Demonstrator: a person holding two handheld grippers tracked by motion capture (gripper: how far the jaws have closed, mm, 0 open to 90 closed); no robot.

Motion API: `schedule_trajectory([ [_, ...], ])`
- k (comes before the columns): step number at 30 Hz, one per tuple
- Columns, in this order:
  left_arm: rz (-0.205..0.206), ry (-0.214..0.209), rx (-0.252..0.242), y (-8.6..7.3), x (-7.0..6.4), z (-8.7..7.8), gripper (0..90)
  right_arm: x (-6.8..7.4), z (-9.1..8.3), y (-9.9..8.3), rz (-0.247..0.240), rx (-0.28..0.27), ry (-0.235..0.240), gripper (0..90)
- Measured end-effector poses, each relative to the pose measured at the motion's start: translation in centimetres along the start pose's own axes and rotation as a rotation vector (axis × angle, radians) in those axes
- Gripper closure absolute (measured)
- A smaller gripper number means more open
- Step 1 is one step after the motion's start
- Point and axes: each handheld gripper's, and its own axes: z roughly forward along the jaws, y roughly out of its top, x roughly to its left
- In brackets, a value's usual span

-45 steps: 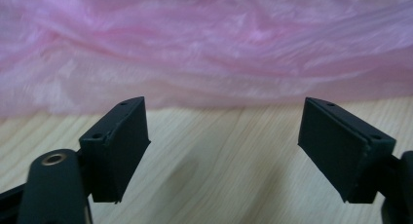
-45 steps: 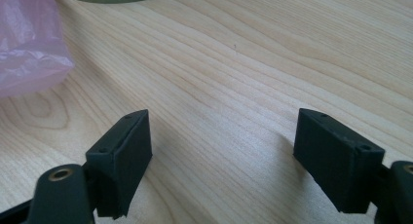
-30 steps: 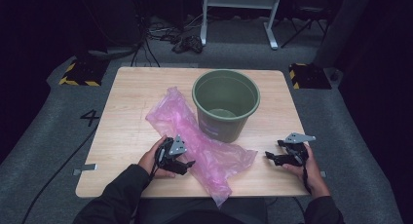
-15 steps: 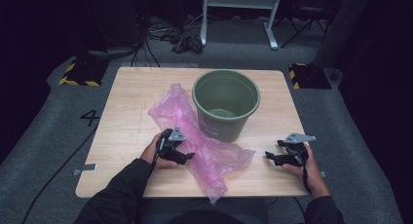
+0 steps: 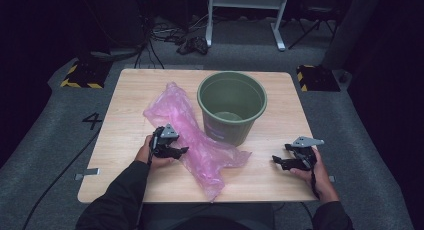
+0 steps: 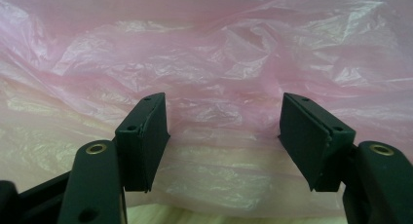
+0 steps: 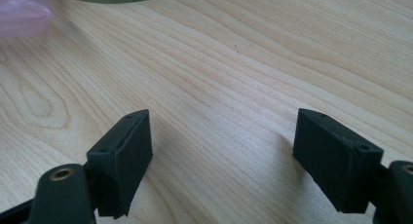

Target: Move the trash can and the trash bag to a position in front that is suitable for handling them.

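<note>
Left tool (image 5: 181, 151) nudged fwd — open, at pink bag (image 5: 200, 145) edge.

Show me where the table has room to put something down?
Bare wood lies on the wooden table left of the crumpled pink plastic bag, and between the round green plastic bucket and the right gripper. It is crowded where the left gripper meets the bag against the bucket.

Probably a lab: numbered grey floor (image 5: 92, 121), hazard-striped blocks (image 5: 80, 79), loose cables (image 5: 165, 35).
</note>
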Motion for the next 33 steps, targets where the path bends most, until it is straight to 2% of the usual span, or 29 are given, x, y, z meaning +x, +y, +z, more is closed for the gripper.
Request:
schedule_trajectory([
  [7, -0.030, 0.031, -0.001, -1.1, 1.4, -1.2, 34.9, 0.0, 0.0, 0.0, -0.012, -0.003, 0.010, 23.3],
  [10, -0.040, 0.047, 0.017, -1.6, 2.0, -2.0, 34.8, 0.1, -0.3, 0.4, -0.017, -0.020, 0.013, 24.1],
  [11, -0.048, 0.053, 0.021, -1.8, 2.1, -2.3, 34.7, 0.4, -1.2, 1.3, -0.012, -0.072, 0.029, 24.8],
  [12, -0.058, 0.058, 0.022, -2.0, 2.3, -2.5, 34.7, 0.4, -1.2, 1.3, -0.012, -0.072, 0.029, 24.8],
  [13, -0.064, 0.070, 0.019, -2.3, 2.5, -2.7, 34.0, 0.6, -1.8, 2.1, -0.024, -0.096, 0.034, 24.8],
  [14, -0.089, 0.096, 0.032, -2.6, 2.6, -3.1, 29.7, 1.2, -3.0, 3.9, -0.065, -0.140, 0.040, 24.6],
  [15, -0.089, 0.096, 0.032, -2.6, 2.6, -3.1, 25.1, 1.2, -3.0, 3.9, -0.065, -0.140, 0.040, 24.6],
  [16, -0.106, 0.152, 0.049, -2.8, 2.5, -3.4, 20.1, 2.0, -4.3, 6.0, -0.099, -0.194, 0.061, 24.7],
  [17, -0.106, 0.152, 0.049, -2.8, 2.5, -3.4, 18.2, 2.4, -4.9, 7.1, -0.124, -0.219, 0.070, 25.0],
  [18, -0.133, 0.137, 0.032, -2.9, 2.5, -4.0, 18.9, 2.8, -5.4, 8.1, -0.153, -0.243, 0.076, 25.1],
  [19, -0.133, 0.137, 0.032, -2.9, 2.5, -4.0, 19.4, 2.8, -5.4, 8.1, -0.153, -0.243, 0.076, 25.1],
  [20, -0.116, 0.095, -0.024, -3.0, 2.2, -4.9, 18.5, 3.4, -6.3, 10.0, -0.181, -0.283, 0.095, 25.1],
  [21, -0.116, 0.095, -0.024, -3.0, 2.2, -4.9, 18.3, 3.4, -6.3, 10.0, -0.181, -0.283, 0.095, 25.1],
  [22, -0.095, 0.077, -0.043, -3.1, 1.9, -5.4, 18.3, 3.7, -6.7, 10.9, -0.194, -0.295, 0.104, 24.8],
  [23, -0.080, 0.072, -0.061, -3.1, 1.6, -5.8, 17.6, 4.0, -6.9, 11.8, -0.216, -0.300, 0.109, 24.6],
  [24, -0.058, 0.050, -0.086, -3.2, 0.9, -6.5, 17.7, 4.8, -7.3, 13.4, -0.254, -0.304, 0.117, 24.5],
  [26, -0.036, 0.035, -0.086, -3.3, 0.2, -6.7, 17.7, 5.6, -7.4, 14.8, -0.298, -0.299, 0.129, 24.3],
  [27, -0.036, 0.035, -0.086, -3.3, 0.2, -6.7, 17.1, 5.6, -7.4, 14.8, -0.298, -0.299, 0.129, 24.3],
  [28, -0.039, 0.007, -0.074, -3.3, -0.3, -6.5, 16.8, 6.3, -7.4, 16.1, -0.336, -0.293, 0.147, 24.0],
  [29, -0.039, 0.007, -0.074, -3.3, -0.3, -6.5, 16.8, 6.3, -7.4, 16.1, -0.336, -0.293, 0.147, 24.0],
  [30, -0.018, -0.014, -0.060, -3.2, -0.8, -6.0, 16.8, 6.7, -7.0, 17.3, -0.353, -0.285, 0.199, 23.0],
  [31, -0.018, -0.014, -0.060, -3.2, -0.8, -6.0, 16.8, 7.0, -6.6, 17.8, -0.367, -0.267, 0.224, 22.1],
  [32, -0.014, -0.020, -0.052, -3.1, -1.2, -5.7, 16.8, 7.0, -6.6, 17.8, -0.367, -0.267, 0.224, 22.1],
  [33, -0.007, -0.028, -0.050, -3.0, -1.4, -5.4, 17.4, 7.3, -6.3, 18.3, -0.391, -0.245, 0.234, 22.1],
])
